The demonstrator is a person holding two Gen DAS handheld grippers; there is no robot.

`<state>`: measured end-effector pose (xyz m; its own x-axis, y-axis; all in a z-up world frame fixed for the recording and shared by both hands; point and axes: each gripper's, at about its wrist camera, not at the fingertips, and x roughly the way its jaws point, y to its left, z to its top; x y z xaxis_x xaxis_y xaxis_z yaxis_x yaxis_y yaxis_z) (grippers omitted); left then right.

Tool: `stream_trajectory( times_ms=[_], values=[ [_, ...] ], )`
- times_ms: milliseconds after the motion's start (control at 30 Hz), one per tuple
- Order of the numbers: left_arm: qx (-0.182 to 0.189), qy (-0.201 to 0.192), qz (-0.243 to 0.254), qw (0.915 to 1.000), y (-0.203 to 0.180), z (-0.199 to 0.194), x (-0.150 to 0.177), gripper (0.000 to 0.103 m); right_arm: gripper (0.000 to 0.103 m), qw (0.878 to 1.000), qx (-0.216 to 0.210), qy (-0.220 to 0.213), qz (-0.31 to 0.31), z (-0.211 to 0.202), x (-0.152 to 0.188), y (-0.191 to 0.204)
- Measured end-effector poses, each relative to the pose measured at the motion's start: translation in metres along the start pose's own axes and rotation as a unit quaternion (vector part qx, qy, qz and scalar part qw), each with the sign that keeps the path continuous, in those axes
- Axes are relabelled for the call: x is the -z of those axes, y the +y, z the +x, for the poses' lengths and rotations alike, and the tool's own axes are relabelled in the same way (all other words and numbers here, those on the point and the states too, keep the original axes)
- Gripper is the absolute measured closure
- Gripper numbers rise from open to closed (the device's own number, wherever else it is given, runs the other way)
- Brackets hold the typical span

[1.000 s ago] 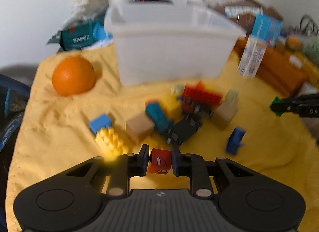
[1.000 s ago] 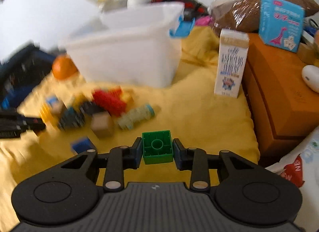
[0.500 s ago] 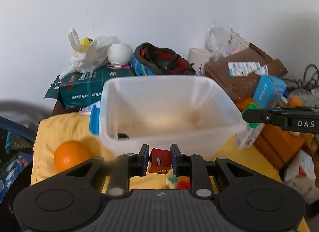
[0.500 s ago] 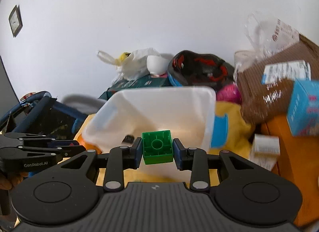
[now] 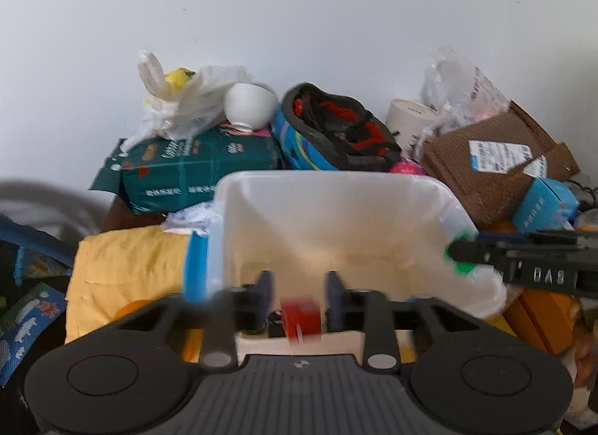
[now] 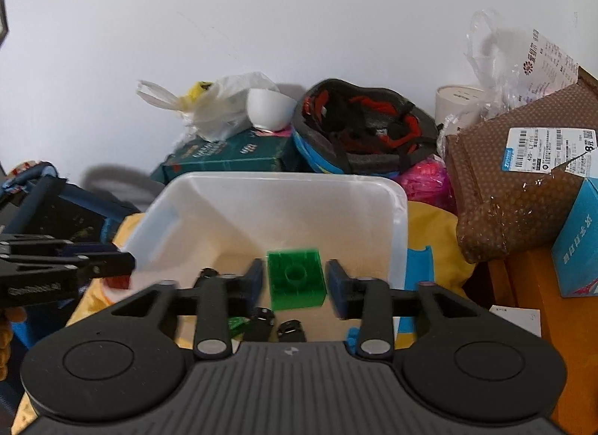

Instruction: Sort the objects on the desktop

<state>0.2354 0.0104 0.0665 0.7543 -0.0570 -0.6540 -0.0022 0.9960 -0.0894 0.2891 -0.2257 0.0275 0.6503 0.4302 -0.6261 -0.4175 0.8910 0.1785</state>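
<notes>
Your left gripper (image 5: 298, 295) hangs over the white bin (image 5: 338, 192) with its fingers spread — the red block (image 5: 301, 319) sits blurred between them, touching neither. Your right gripper (image 6: 295, 281) is likewise parted over the bin; the green brick (image 6: 296, 278) lies free in the gap — above the bin floor.

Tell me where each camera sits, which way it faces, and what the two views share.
Left wrist: on the left claw, facing the white bin; own fingers spread, red block loose between; right claw enters.
Right wrist: on the right claw, facing the same bin; fingers spread, green block loose; left claw enters.
Shared: bin, helmet, white bowl.
</notes>
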Motion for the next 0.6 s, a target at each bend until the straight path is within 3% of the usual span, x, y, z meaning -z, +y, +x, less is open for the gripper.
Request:
stream_trajectory(
  times_ms=[33, 167, 267, 333, 433, 500, 600],
  values=[
    [-0.008, -0.009, -0.002, 0.9999, 0.0, -0.002, 0.002, 0.044, 0.03, 1.0, 0.008, -0.001, 0.003, 0.001, 0.002, -0.001],
    [-0.002, -0.016, 0.004, 0.9999, 0.008, -0.016, 0.024, 0.043, 0.032, 0.999, -0.001, -0.037, 0.001, -0.023, 0.017, 0.005],
    [0.013, -0.011, 0.032, 0.9994, 0.008, -0.035, 0.065, 0.043, 0.032, 0.998, -0.031, -0.059, -0.022, -0.054, 0.052, 0.016],
    [0.02, 0.012, 0.035, 0.9991, 0.006, -0.042, 0.104, 0.043, 0.032, 0.997, -0.044, -0.043, -0.049, -0.065, 0.086, 0.023],
    [0.013, 0.059, 0.023, 0.9979, 0.003, -0.037, 0.153, 0.043, 0.033, 0.995, -0.048, 0.012, -0.084, -0.064, 0.141, 0.032],
    [0.01, 0.091, -0.001, 0.9958, 0.005, -0.025, 0.172, 0.045, 0.033, 0.994, -0.05, 0.044, -0.086, -0.059, 0.168, 0.036],
    [-0.016, 0.091, 0.001, 0.9957, 0.005, -0.008, 0.18, 0.046, 0.033, 0.99, -0.051, 0.063, -0.115, -0.052, 0.19, 0.049]
  ],
)
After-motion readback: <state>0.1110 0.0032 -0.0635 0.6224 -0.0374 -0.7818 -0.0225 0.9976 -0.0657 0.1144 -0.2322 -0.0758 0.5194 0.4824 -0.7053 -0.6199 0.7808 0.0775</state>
